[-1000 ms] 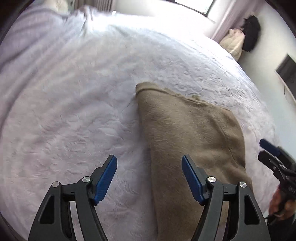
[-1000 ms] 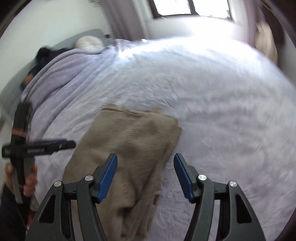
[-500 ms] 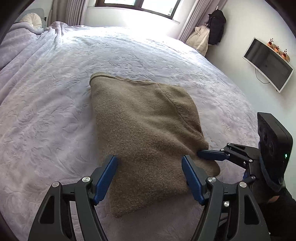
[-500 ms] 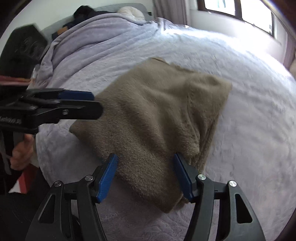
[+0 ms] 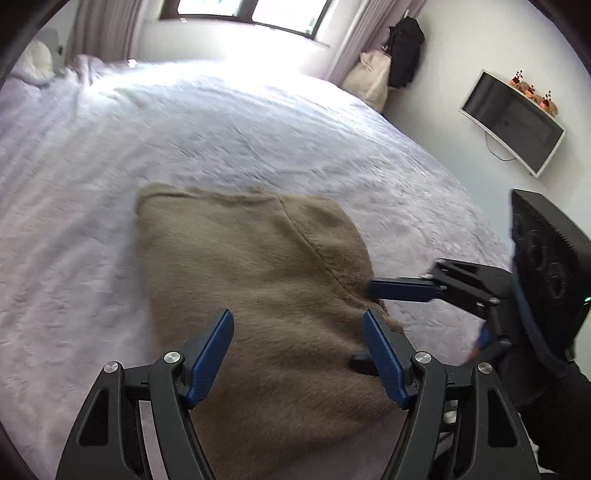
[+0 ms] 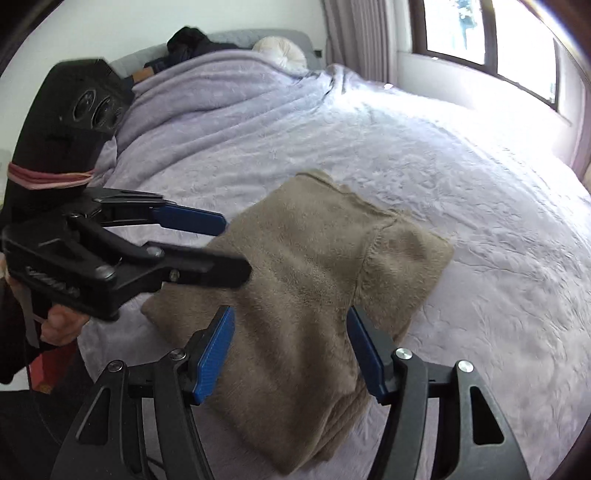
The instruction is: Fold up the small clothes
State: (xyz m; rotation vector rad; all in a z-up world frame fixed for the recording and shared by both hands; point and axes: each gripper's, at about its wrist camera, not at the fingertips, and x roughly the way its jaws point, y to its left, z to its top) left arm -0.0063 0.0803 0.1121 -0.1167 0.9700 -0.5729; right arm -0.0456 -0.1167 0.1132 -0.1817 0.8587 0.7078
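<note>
Sweater (image 5: 266, 295) lies mid-frame on the bed (image 5: 221, 122), already folded compact; both your left gripper (image 5: 297, 354) and right gripper (image 6: 290, 350) hover, jaws spread, pinching nothing — perhaps one fold left.

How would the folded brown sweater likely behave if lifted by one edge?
The brown sweater would probably sag and unfold, since its knit looks soft and its layers lie loose. Its fuzzy surface likely grips rather than slips. The lavender bedspread under it may drag slightly.

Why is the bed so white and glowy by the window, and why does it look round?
Left wrist view: window light washes out the bedspread; the brown sweater looks slightly smeared. Right wrist view: glare beside the window. In both, the fisheye lens bends the bed's straight edges.
</note>
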